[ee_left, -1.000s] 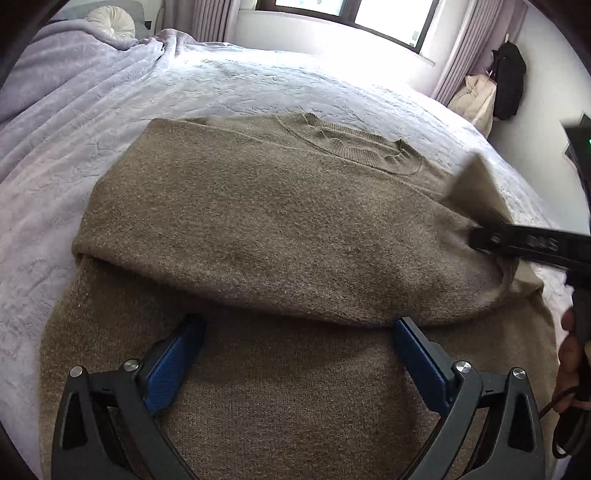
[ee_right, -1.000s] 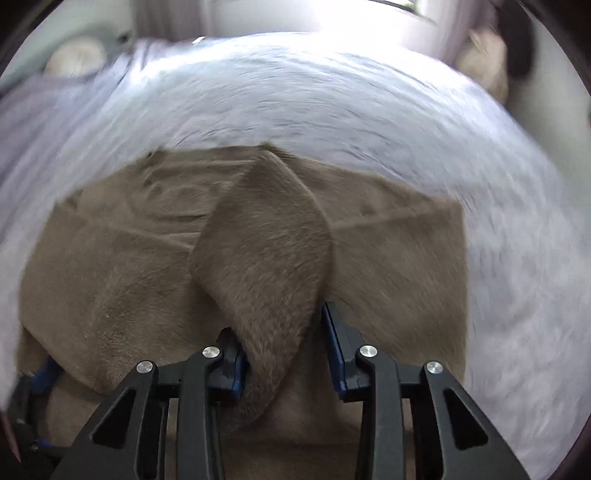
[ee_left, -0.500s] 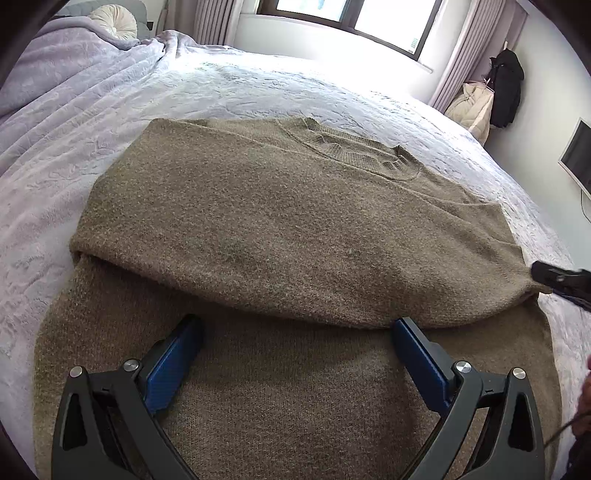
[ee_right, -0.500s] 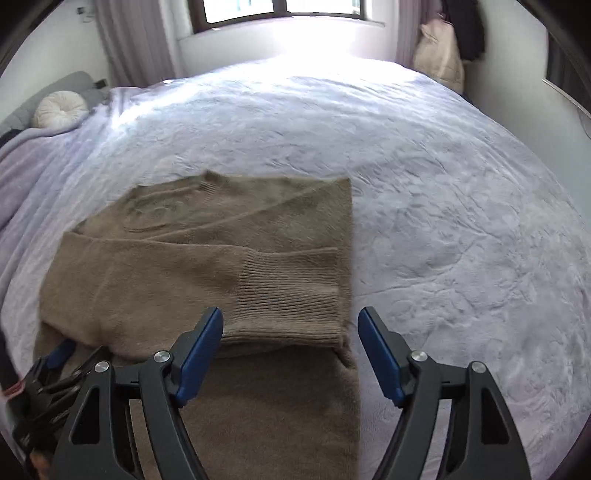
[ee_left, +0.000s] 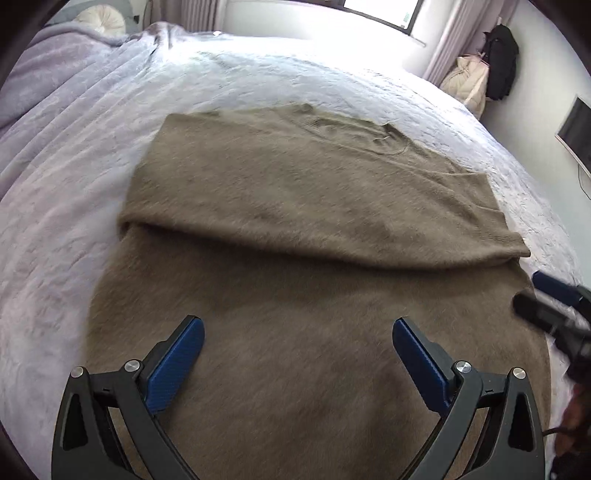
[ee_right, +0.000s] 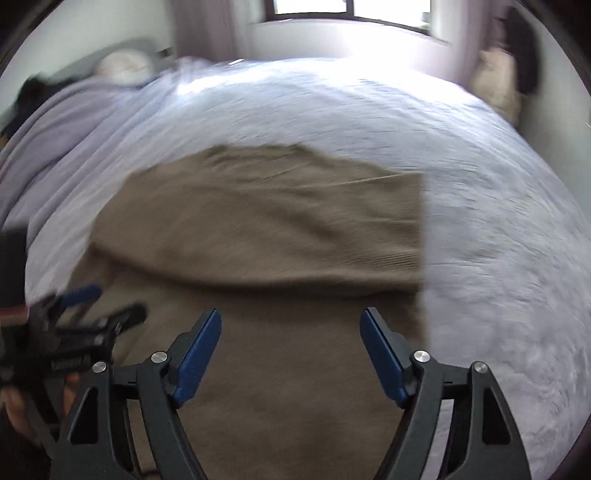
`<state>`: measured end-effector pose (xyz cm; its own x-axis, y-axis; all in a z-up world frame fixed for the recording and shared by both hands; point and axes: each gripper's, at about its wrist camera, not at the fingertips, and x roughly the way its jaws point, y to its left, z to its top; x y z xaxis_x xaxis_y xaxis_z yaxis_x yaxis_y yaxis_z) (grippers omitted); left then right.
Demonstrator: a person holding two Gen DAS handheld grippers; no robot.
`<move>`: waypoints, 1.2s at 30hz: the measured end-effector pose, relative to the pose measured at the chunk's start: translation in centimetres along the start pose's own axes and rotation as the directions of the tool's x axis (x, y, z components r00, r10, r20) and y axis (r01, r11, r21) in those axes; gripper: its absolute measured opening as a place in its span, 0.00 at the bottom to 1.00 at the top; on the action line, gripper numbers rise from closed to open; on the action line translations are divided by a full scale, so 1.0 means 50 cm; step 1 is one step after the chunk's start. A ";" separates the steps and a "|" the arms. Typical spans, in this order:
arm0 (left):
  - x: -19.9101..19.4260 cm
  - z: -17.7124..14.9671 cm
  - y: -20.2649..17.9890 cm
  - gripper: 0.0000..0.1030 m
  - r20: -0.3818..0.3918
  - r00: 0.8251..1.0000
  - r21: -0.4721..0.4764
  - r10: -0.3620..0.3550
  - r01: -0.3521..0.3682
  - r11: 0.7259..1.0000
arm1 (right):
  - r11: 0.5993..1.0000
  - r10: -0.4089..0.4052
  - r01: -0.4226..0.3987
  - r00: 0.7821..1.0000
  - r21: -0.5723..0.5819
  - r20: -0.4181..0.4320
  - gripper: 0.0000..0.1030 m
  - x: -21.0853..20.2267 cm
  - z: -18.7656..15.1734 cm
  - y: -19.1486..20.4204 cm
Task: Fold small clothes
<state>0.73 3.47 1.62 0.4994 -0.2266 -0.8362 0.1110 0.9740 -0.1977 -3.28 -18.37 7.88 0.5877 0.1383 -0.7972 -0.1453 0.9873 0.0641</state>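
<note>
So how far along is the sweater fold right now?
Done: the sleeve lies folded across the brown sweater on the bed. In hand: nothing; left gripper and right gripper both hover open over the sweater's near part. Left: folding that near part up toward the collar.

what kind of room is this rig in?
A bedroom, almost certainly. The brown sweater lies on a wide bed with a pale quilted cover, a round cushion sits at its head, and a curtained window is behind it. Coats hang by the wall.
</note>
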 end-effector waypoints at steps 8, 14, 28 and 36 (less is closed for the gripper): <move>-0.047 -0.116 0.035 1.00 -0.047 0.991 0.221 0.122 -0.109 0.969 | 0.990 -0.083 0.067 0.989 -0.127 -0.119 0.78 0.054 -0.111 0.079; -0.109 -0.188 0.092 1.00 -0.040 0.994 0.213 0.098 -0.088 0.973 | 0.989 -0.034 0.017 0.992 -0.146 -0.119 0.78 -0.049 -0.236 0.018; -0.259 -0.278 0.086 1.00 0.050 0.994 0.164 0.096 -0.103 0.981 | 0.985 -0.071 0.061 0.996 -0.159 -0.054 0.80 -0.207 -0.332 0.048; -0.165 -0.325 0.006 1.00 -0.011 0.990 0.298 0.138 -0.129 0.946 | 0.948 0.033 -0.057 0.996 -0.314 -0.082 0.80 -0.125 -0.345 0.184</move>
<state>-17.32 5.55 0.12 0.5005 -0.0896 -0.8611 0.2966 0.9522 0.0732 -22.02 -11.49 3.11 0.5151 0.1635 -0.8414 -0.4213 0.9032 -0.0824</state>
